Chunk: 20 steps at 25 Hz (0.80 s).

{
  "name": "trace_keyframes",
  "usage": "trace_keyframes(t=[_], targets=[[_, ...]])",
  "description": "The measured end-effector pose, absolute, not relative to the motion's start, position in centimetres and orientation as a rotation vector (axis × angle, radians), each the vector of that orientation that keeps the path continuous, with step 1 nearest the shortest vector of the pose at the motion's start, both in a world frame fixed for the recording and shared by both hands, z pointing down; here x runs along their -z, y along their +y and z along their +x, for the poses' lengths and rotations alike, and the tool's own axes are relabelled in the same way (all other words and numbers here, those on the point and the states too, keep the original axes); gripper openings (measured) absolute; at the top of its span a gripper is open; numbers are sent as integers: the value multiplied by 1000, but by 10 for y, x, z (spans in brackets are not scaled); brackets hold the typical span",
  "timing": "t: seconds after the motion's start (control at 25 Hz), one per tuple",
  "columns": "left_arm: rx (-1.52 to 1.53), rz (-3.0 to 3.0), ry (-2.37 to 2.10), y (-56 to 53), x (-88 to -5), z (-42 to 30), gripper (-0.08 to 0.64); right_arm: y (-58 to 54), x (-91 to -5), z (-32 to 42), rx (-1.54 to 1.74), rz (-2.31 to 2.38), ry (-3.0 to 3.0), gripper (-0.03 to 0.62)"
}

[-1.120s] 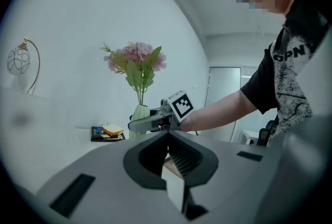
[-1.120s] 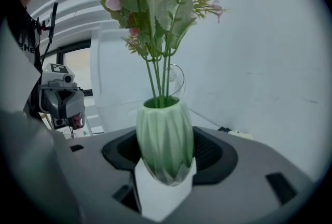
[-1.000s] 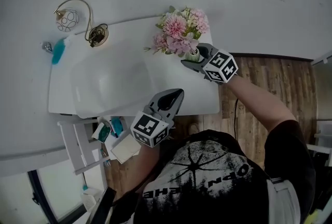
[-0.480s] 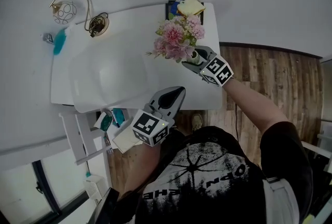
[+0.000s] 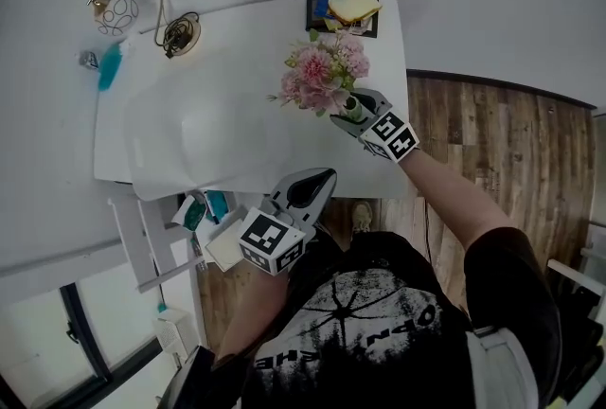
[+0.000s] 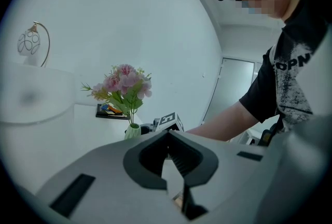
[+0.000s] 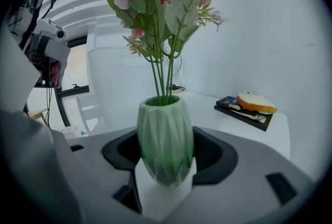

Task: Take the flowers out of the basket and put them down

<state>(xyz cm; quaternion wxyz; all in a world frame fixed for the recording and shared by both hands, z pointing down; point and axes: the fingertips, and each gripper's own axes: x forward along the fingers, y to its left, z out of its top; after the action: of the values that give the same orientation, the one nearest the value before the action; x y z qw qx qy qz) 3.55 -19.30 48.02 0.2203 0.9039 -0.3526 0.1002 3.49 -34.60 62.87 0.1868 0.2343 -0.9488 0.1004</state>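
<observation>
- The white table (image 5: 256, 33) fills the middle of the head view. Its near left edge hides part of a shelf of small bottles below it.
- The person's black T-shirt (image 5: 379, 331) is cut off at the bottom of the head view, on the table's near side.
- A white tub (image 5: 189, 137) sits on the table's left half. Its inside cannot be made out.
- The pink flowers (image 5: 322, 76) stand upright in a green vase (image 7: 165, 140) over the table's right half, outside the tub and just beside it. No view shows whether the vase's foot touches the table.
- The right gripper (image 5: 350, 106) reaches in from the table's right edge, its jaws pinching the vase low on the body.
- The left gripper (image 5: 308, 185) hangs at the table's near edge, its jaws pressed together with nothing between them.
- A black tray (image 5: 317, 14) lies at the table's far right corner. The yellow piece on it could be a sponge or bread.
- A gold wire stand (image 5: 128, 5) is at the table's far left corner.
- A teal brush (image 5: 109, 71) lies off the table's left edge.
</observation>
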Motion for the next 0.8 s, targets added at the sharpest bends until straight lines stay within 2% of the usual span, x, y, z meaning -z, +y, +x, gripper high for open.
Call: trace_keyframes(t=[0.8], targets=[[-316, 2474, -940, -171, -497, 37, 15, -345, -632, 35, -279, 762, -2723, 276]])
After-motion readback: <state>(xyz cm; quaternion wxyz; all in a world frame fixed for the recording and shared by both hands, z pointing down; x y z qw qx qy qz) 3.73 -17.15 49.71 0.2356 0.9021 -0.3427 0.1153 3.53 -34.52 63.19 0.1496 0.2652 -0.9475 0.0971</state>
